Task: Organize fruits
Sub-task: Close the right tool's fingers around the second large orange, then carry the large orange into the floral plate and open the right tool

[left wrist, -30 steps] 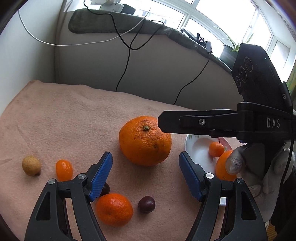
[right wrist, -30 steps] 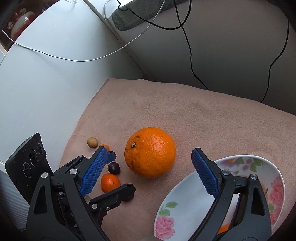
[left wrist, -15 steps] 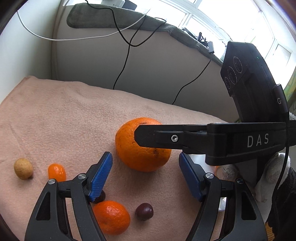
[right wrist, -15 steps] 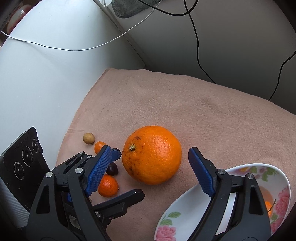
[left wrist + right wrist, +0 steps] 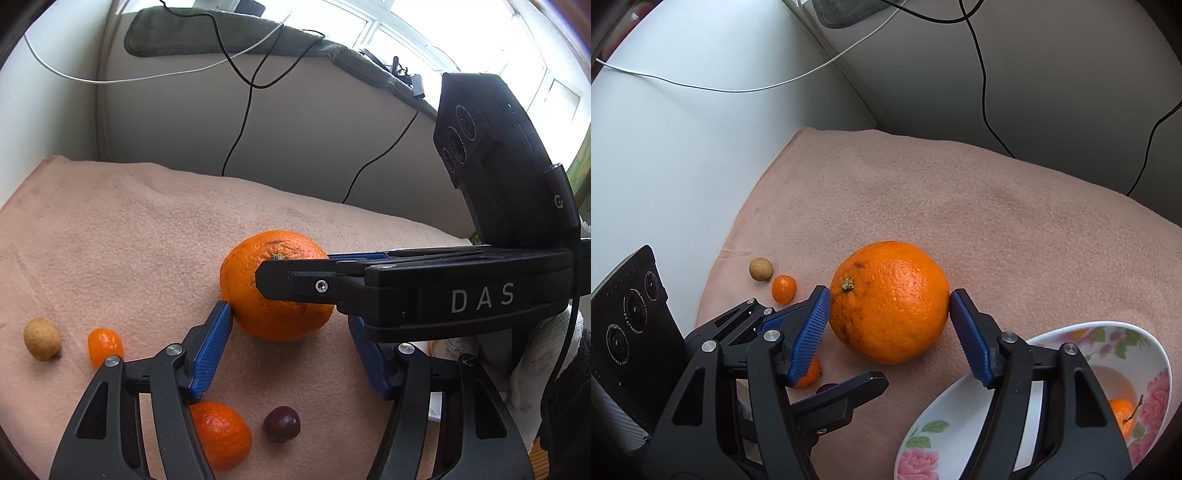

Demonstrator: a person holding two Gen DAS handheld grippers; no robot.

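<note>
A big orange [image 5: 890, 301] lies on the pink blanket [image 5: 960, 206]. My right gripper [image 5: 890, 295] straddles it, jaws closing, and both blue pads [image 5: 812, 325] touch its sides. In the left wrist view the right gripper's black finger crosses the orange [image 5: 258, 317]. My left gripper [image 5: 288, 317] sits just short of the fruit, jaws closing. Its left pad [image 5: 212, 350] has its tip at the orange's lower left, and its right pad is mostly hidden. A flowered plate [image 5: 945, 406] at the lower right holds a small mandarin [image 5: 1121, 413].
Loose on the blanket near the left gripper lie a mandarin [image 5: 218, 435], a dark cherry [image 5: 281, 423], a kumquat [image 5: 104, 346] and a tan longan [image 5: 41, 339]. A gloved hand [image 5: 535, 362] holds the right gripper. Cables hang down the wall behind.
The right gripper came in and down over the orange, and its pads narrowed from wide apart to touching it. The left gripper's jaws also narrowed, its left pad now at the orange.
</note>
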